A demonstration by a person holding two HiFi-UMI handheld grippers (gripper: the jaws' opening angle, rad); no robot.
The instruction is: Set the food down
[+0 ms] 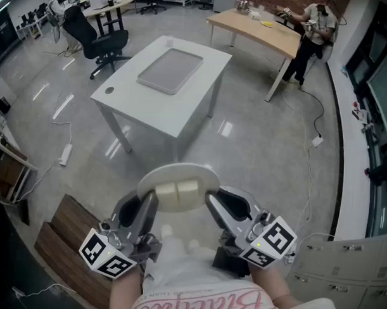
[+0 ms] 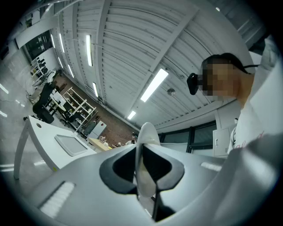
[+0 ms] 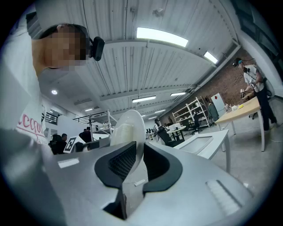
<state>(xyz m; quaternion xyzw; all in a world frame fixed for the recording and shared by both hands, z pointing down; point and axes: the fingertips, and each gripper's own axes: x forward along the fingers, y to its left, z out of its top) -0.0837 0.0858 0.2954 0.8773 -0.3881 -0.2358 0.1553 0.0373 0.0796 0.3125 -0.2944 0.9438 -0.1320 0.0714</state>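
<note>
Food (image 1: 177, 193), two pale yellow blocks set side by side, lies on a white plate (image 1: 180, 172). The plate is held level in the air, well short of the near corner of the white table (image 1: 138, 107) and not above it. The left gripper (image 1: 150, 201) is clamped on the plate's left rim; its own view shows the jaws narrow, pads pressed on the thin plate edge (image 2: 147, 132). The right gripper (image 1: 211, 202) is clamped on the right rim in the same manner, jaws set close on the plate edge (image 3: 128, 121). A grey tray (image 1: 170, 69) lies on the table, toward its far side. A second person (image 1: 314, 31) stands well beyond the table.
</note>
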